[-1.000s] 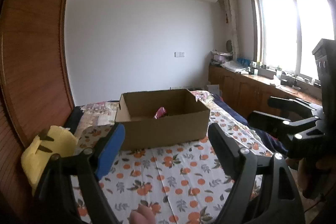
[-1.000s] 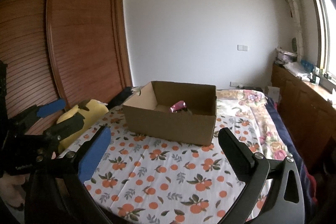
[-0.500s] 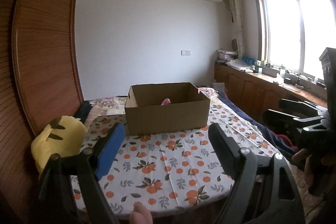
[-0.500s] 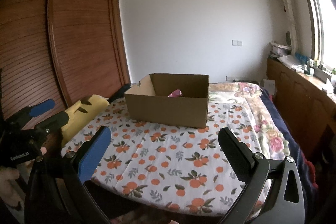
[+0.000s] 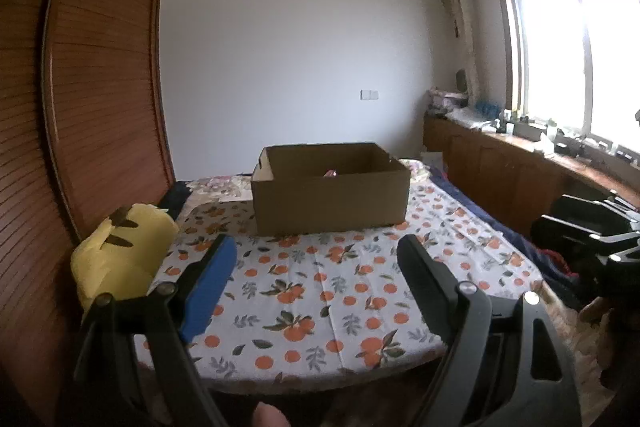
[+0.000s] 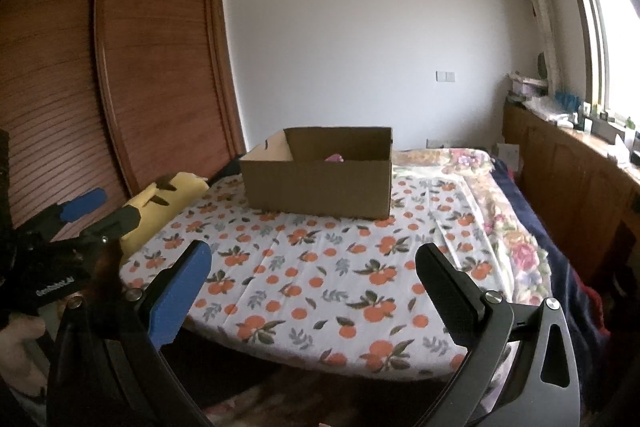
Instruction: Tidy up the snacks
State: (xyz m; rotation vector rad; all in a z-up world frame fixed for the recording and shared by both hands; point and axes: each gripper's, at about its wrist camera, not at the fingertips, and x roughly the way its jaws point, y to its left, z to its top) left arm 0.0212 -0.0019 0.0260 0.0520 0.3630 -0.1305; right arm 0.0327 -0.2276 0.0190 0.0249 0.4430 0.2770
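1. Biggest thing here is the bed (image 5: 320,291), covered with a white sheet (image 6: 320,267) printed with oranges and leaves. It fills the middle of both wrist views.

2. A wooden slatted wardrobe (image 5: 92,99) runs along the bed at about 9 o'clock.

3. The open cardboard box (image 5: 332,199) sits on the sheet at 12 o'clock from both grippers, well beyond the fingertips.

4. A yellow plush toy (image 5: 120,259) lies at the bed edge next to the wardrobe, roughly 10 o'clock from the left gripper.

5. The left gripper (image 5: 316,267) hangs off the near edge of the bed, jaws spread wide, nothing between them. Only bare sheet shows through the gap.

6. Same deal for the right gripper (image 6: 312,271): jaws wide apart, holding nothing, just sheet in the gap. In the right wrist view the left one shows at 9 o'clock, and in the left wrist view the right one sits at 3 o'clock.

7. The pink snack packet (image 6: 334,158) is inside the box, only its top peeking over the front wall. It's far from both sets of jaws, straight ahead at 12 o'clock. Can't tell what else is in there.
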